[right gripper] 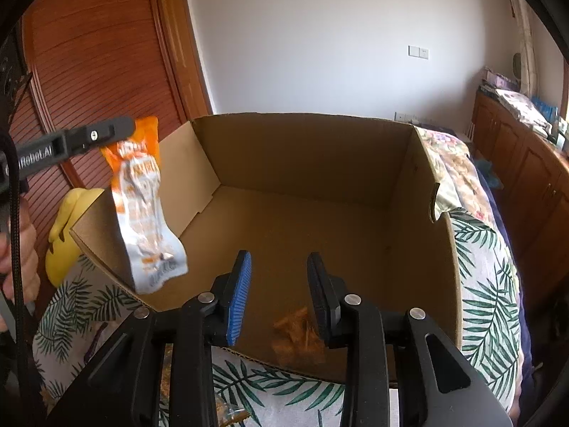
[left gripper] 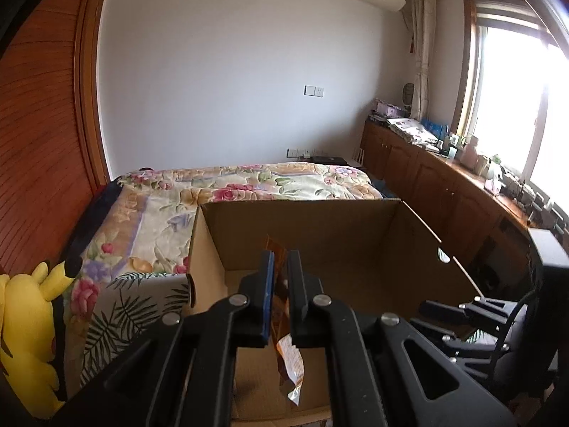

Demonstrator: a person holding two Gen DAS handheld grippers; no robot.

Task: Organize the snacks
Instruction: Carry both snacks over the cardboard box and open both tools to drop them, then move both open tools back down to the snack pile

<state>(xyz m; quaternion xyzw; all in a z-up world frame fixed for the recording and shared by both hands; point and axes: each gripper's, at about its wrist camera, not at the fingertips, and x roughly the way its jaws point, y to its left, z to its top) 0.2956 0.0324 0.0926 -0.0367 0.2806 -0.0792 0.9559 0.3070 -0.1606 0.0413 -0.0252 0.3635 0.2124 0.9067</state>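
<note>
An open cardboard box (right gripper: pixel 302 163) stands on the bed; it also shows in the left wrist view (left gripper: pixel 320 235). My left gripper (left gripper: pixel 281 267) is shut on an orange and white snack packet (left gripper: pixel 290 366), which hangs over the box's left edge. In the right wrist view the left gripper (right gripper: pixel 117 131) holds that packet (right gripper: pixel 142 206) by its top. My right gripper (right gripper: pixel 279 277) is open and empty, just over the box's near edge. An orange-brown snack (right gripper: pixel 297 334) lies inside the box at its near wall, partly hidden by my right finger.
The box rests on a leaf-print cover (right gripper: pixel 490 284) over a floral bedspread (left gripper: pixel 249 185). A yellow plush toy (left gripper: pixel 28 331) sits at the bed's left. A wooden wardrobe (right gripper: pixel 99 53) stands left; cluttered wooden cabinets (left gripper: pixel 444 185) run under the window at right.
</note>
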